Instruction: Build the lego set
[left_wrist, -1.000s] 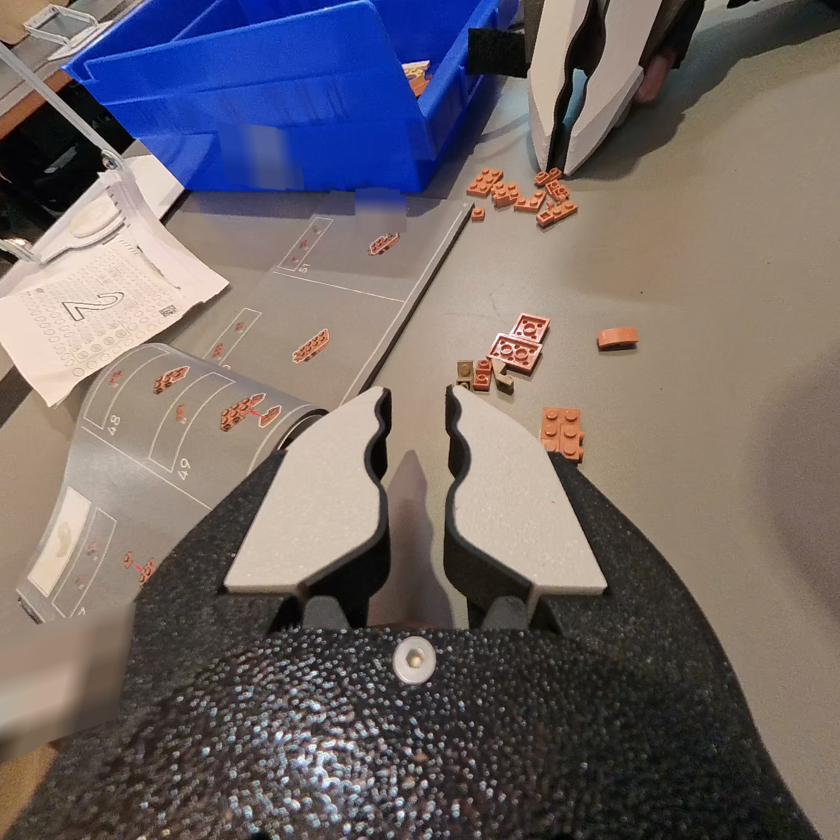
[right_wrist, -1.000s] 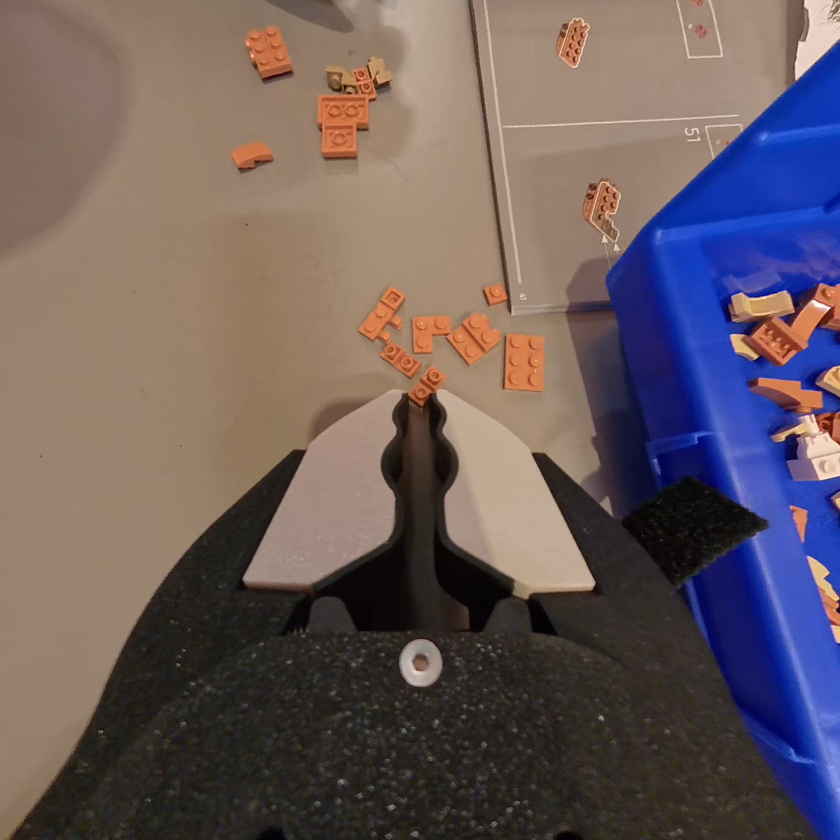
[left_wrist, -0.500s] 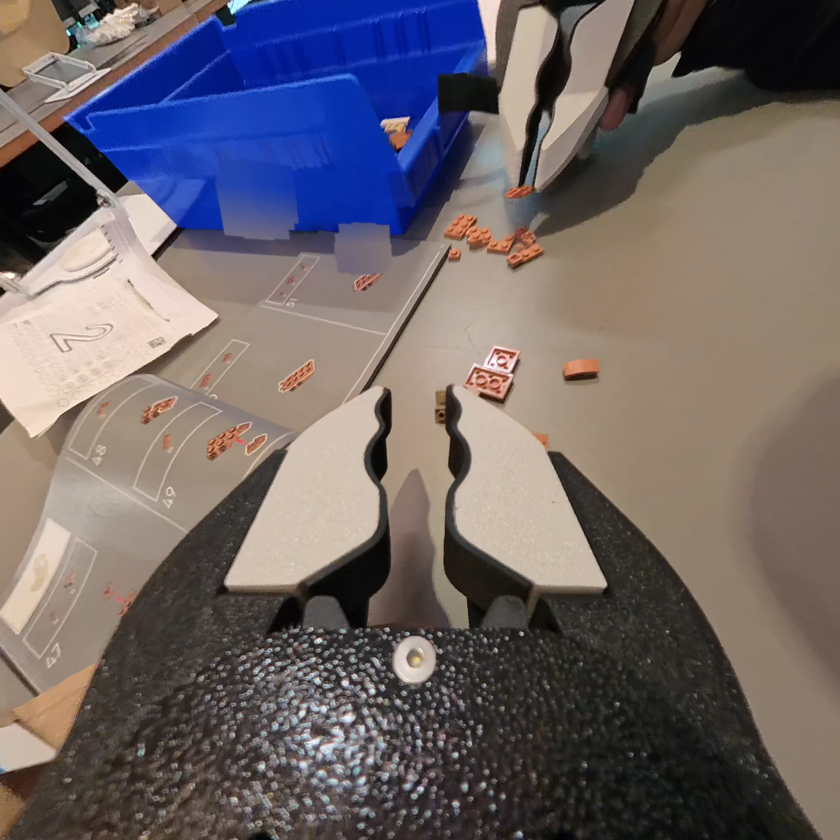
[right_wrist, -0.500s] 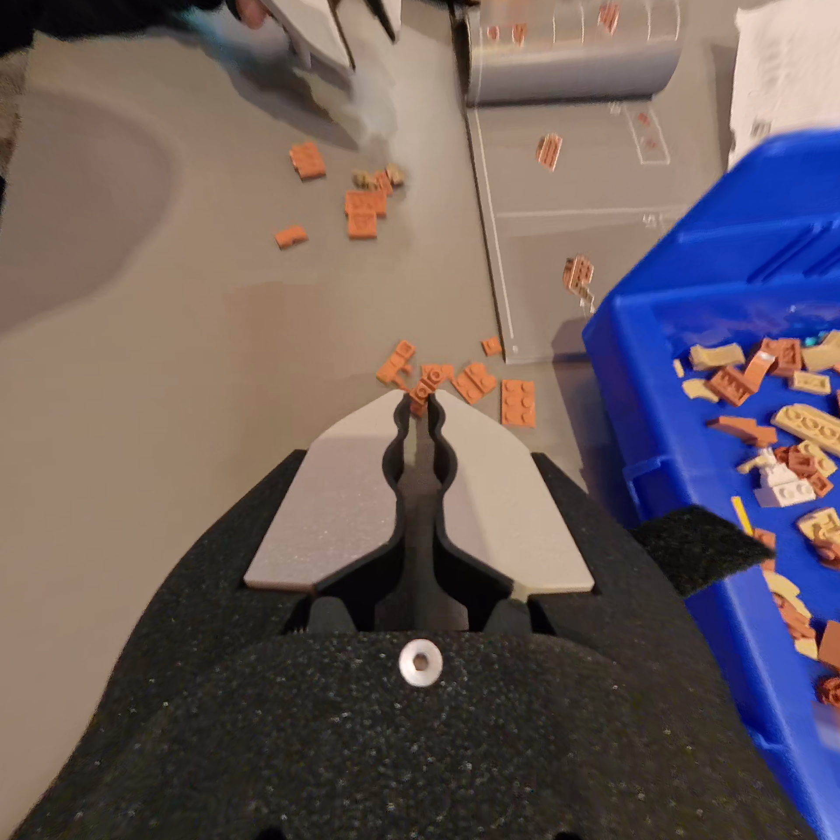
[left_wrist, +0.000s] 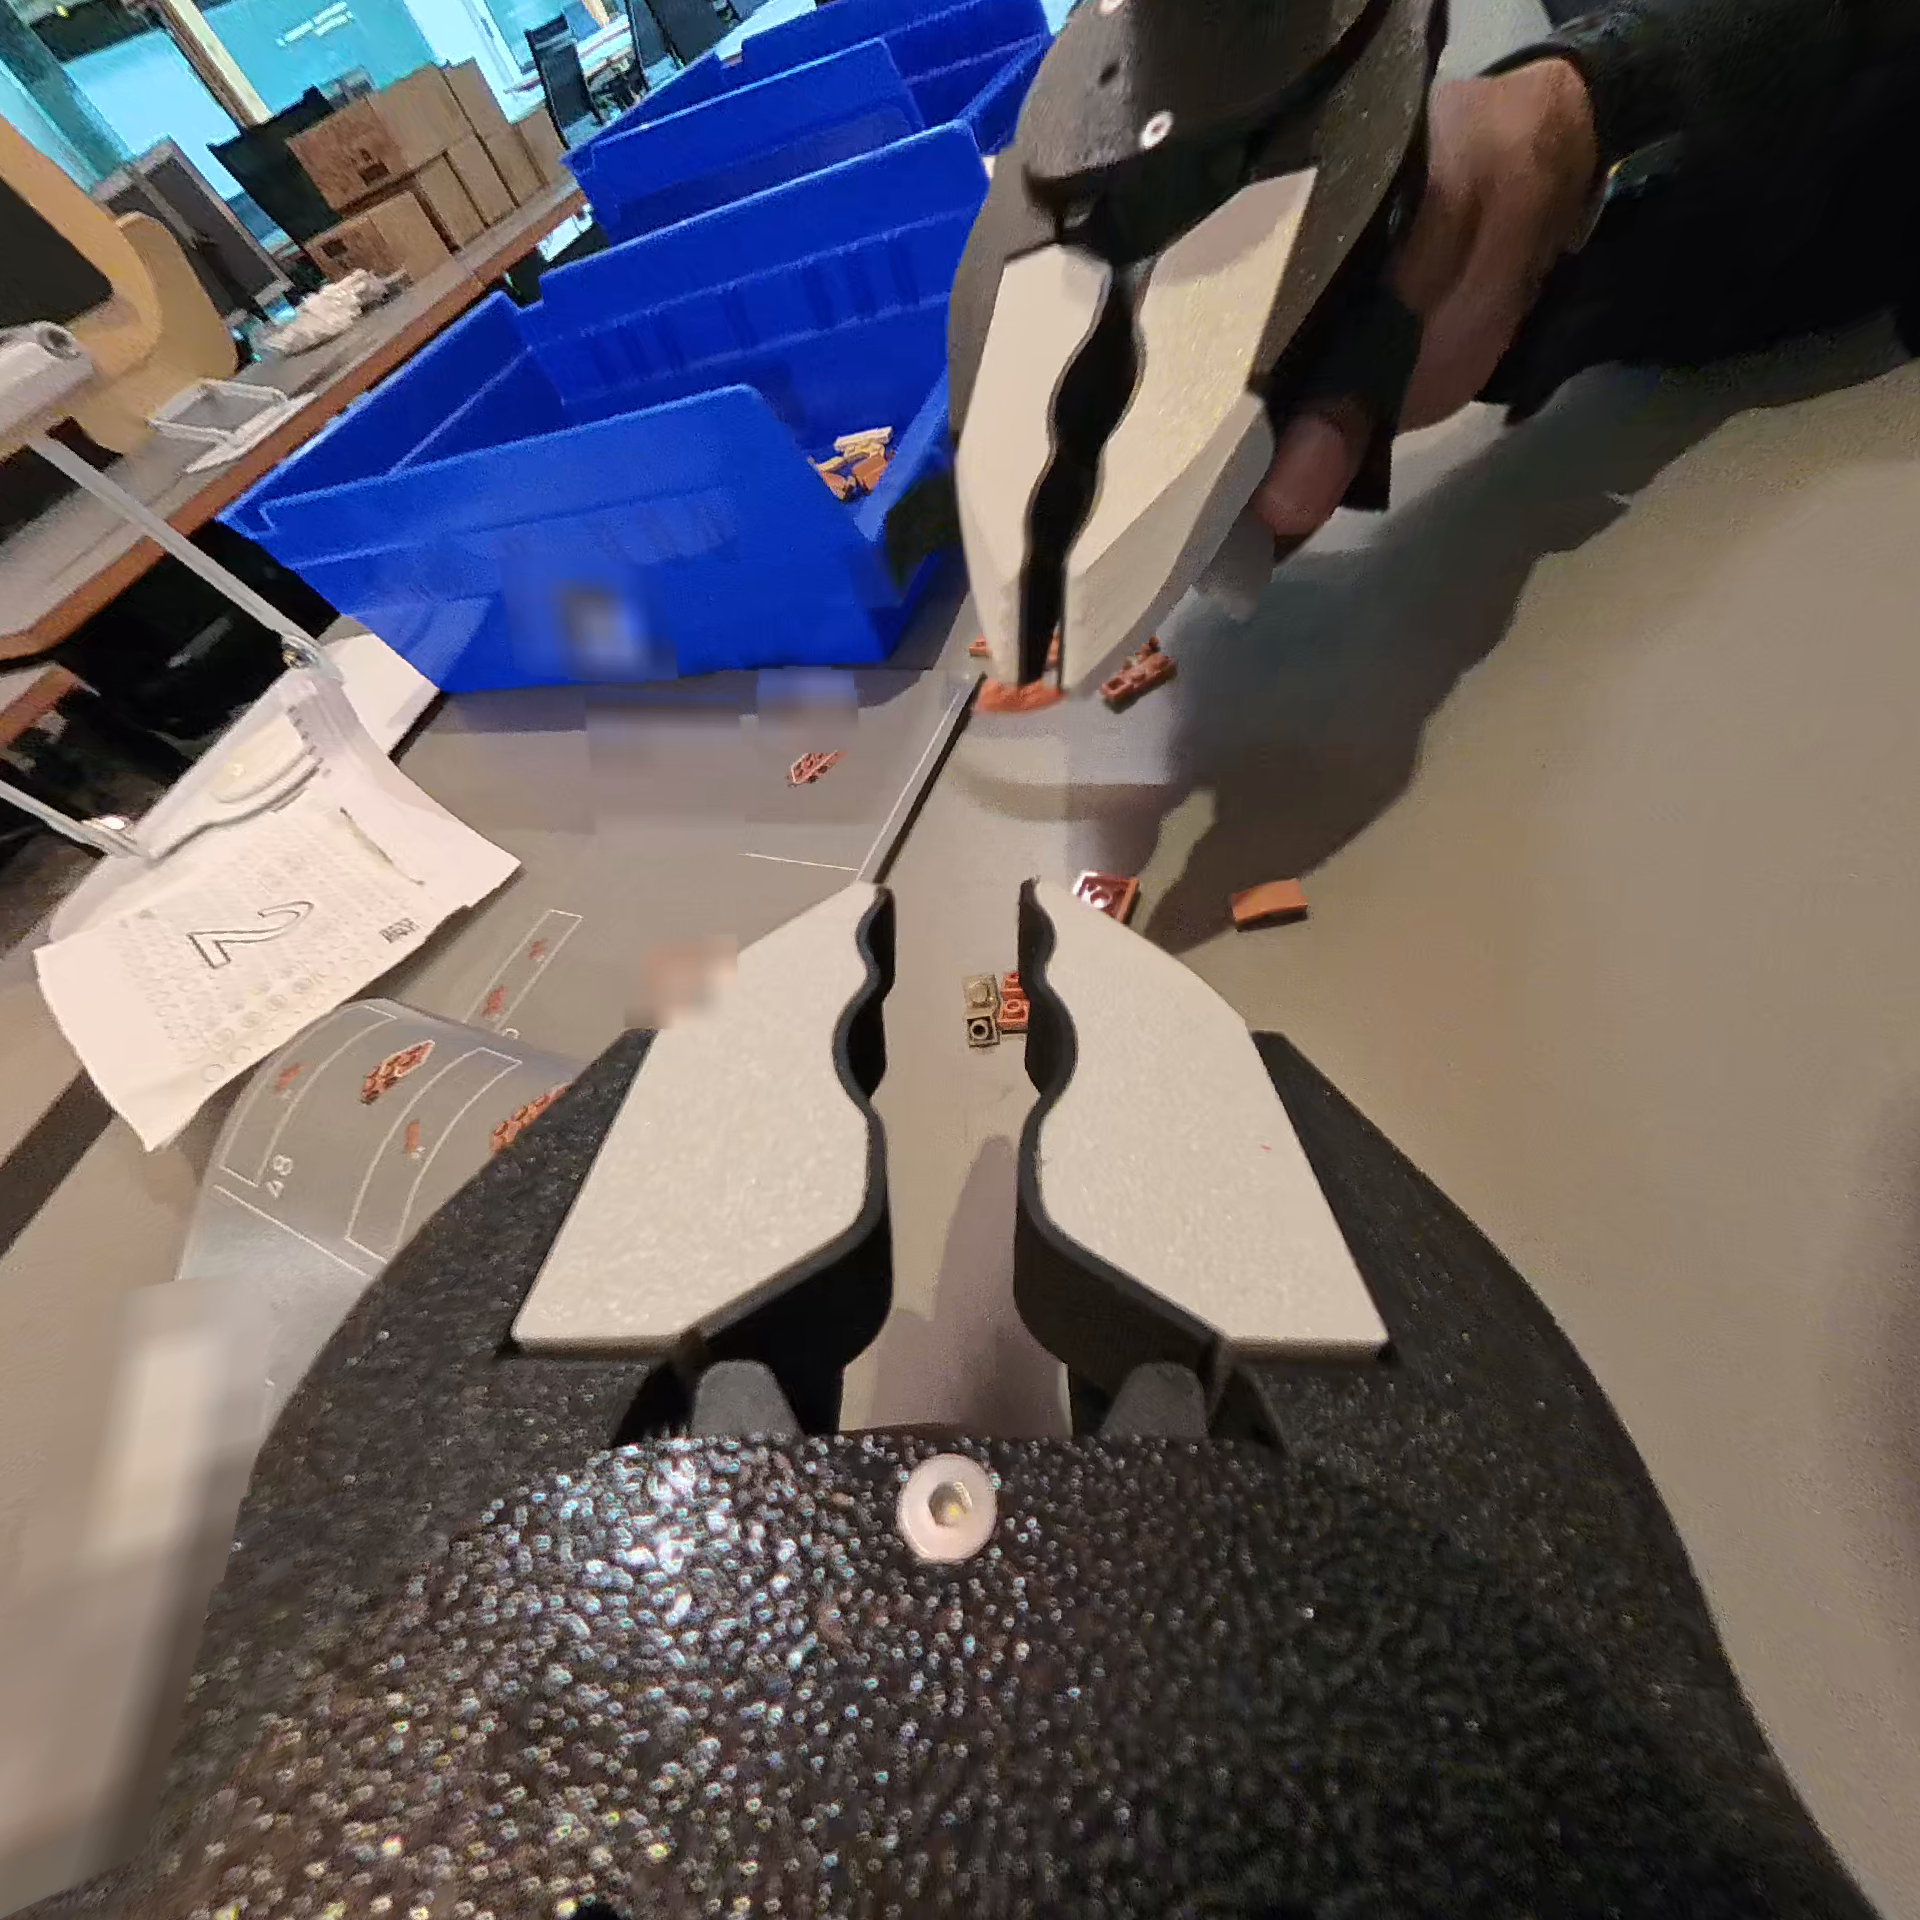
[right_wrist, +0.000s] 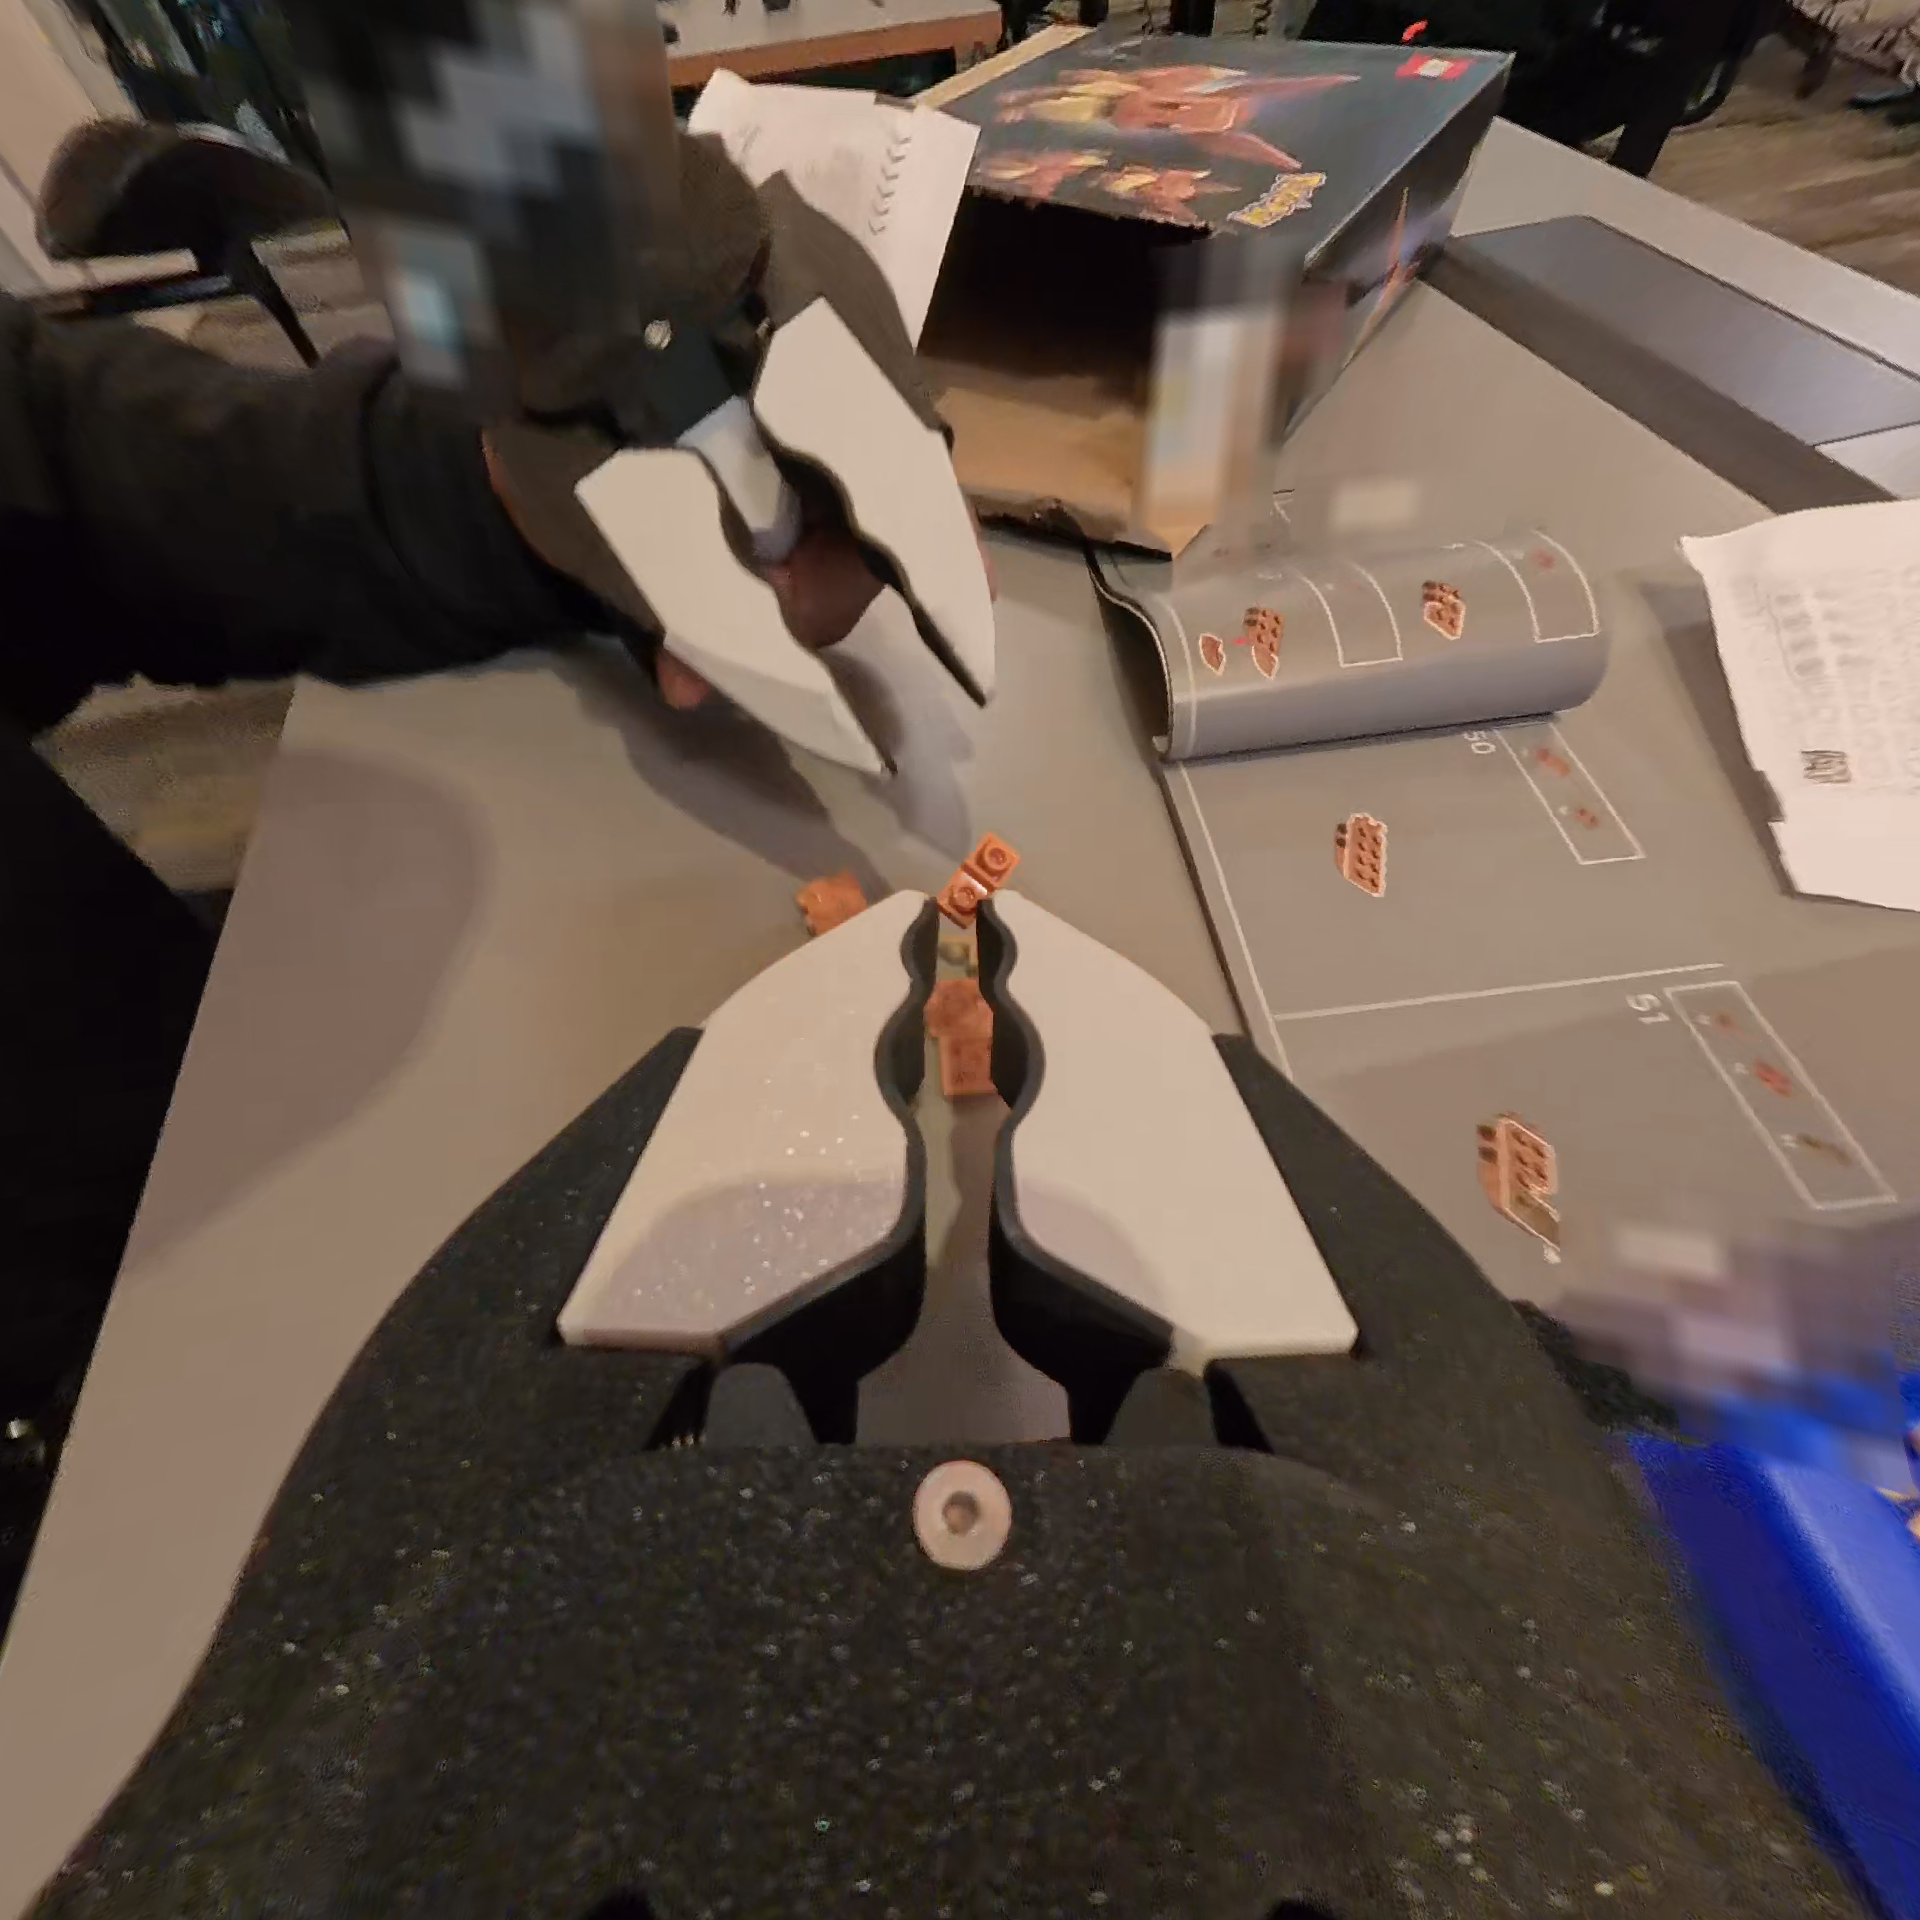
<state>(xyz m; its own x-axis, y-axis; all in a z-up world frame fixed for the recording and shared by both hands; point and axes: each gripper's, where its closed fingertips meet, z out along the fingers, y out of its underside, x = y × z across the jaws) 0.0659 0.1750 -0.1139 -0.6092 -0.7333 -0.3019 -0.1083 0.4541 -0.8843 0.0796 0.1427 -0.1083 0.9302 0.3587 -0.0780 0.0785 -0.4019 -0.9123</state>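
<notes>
My right gripper (right_wrist: 956, 906) is shut on a small orange two-stud plate (right_wrist: 977, 881), pinched at one end so the rest sticks out past the tips, above the grey table (right_wrist: 520, 935). In the left wrist view the right gripper (left_wrist: 1039, 670) hangs tips-down with the orange plate (left_wrist: 1023, 694) at its tips. My left gripper (left_wrist: 956, 904) is open and empty above a small cluster of tan and orange pieces (left_wrist: 992, 1013) on the table. In the right wrist view the left gripper (right_wrist: 935, 732) hovers just beyond the held plate.
A blue bin (left_wrist: 623, 520) with loose pieces stands at the back left. An open instruction booklet (right_wrist: 1455, 935) lies beside it, with a white paper bag (left_wrist: 239, 935). A printed cardboard box (right_wrist: 1195, 208) stands behind. Loose orange pieces (left_wrist: 1268, 902) lie on the table. Across from one pair of fingers to the other is roughly 5 centimeters.
My right gripper lifted the orange plate off the pile by the bin and carried it toward the left gripper. The left gripper rose and tilted up, still open.
</notes>
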